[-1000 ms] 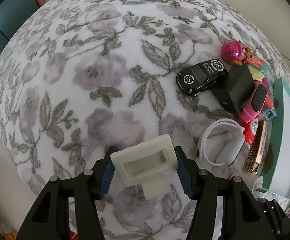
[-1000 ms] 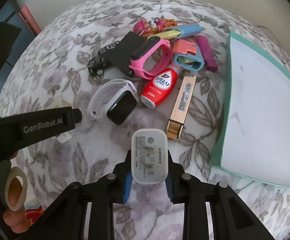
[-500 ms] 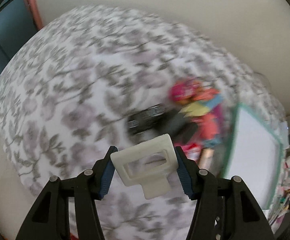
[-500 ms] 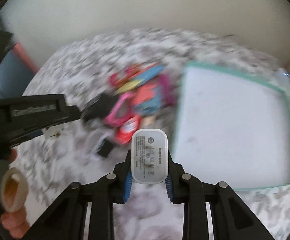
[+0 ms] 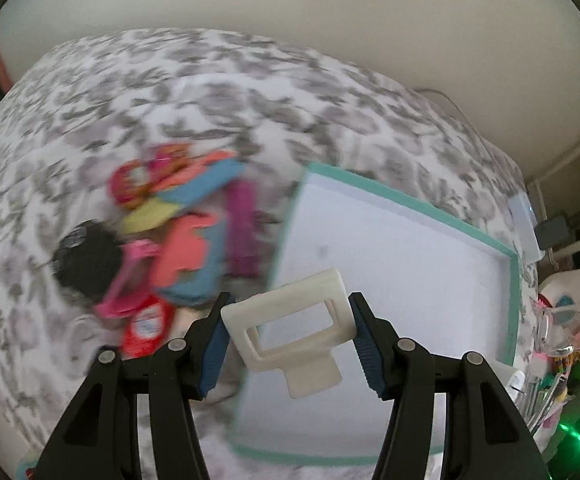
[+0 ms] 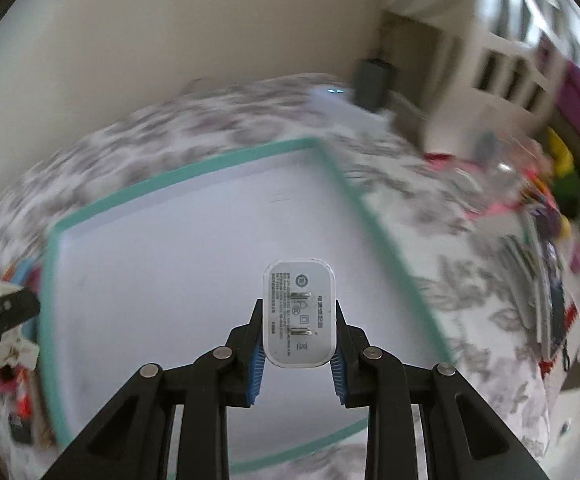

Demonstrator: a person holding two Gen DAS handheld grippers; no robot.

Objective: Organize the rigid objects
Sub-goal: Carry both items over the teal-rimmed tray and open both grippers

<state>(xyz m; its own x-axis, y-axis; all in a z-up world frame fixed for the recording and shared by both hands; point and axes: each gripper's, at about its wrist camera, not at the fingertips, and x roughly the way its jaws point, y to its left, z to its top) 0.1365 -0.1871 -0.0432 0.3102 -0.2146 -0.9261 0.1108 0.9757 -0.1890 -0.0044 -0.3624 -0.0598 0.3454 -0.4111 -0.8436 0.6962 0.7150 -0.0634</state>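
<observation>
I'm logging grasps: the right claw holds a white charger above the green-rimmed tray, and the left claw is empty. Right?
Not quite. The left claw is not empty: the left wrist view shows it gripping a cream plastic frame. The right claw does hold the white charger above the green-rimmed tray.

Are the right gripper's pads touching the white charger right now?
Touching. The right wrist view shows the right gripper with its blue pads pressed against both sides of the white charger, no gap visible.
</observation>
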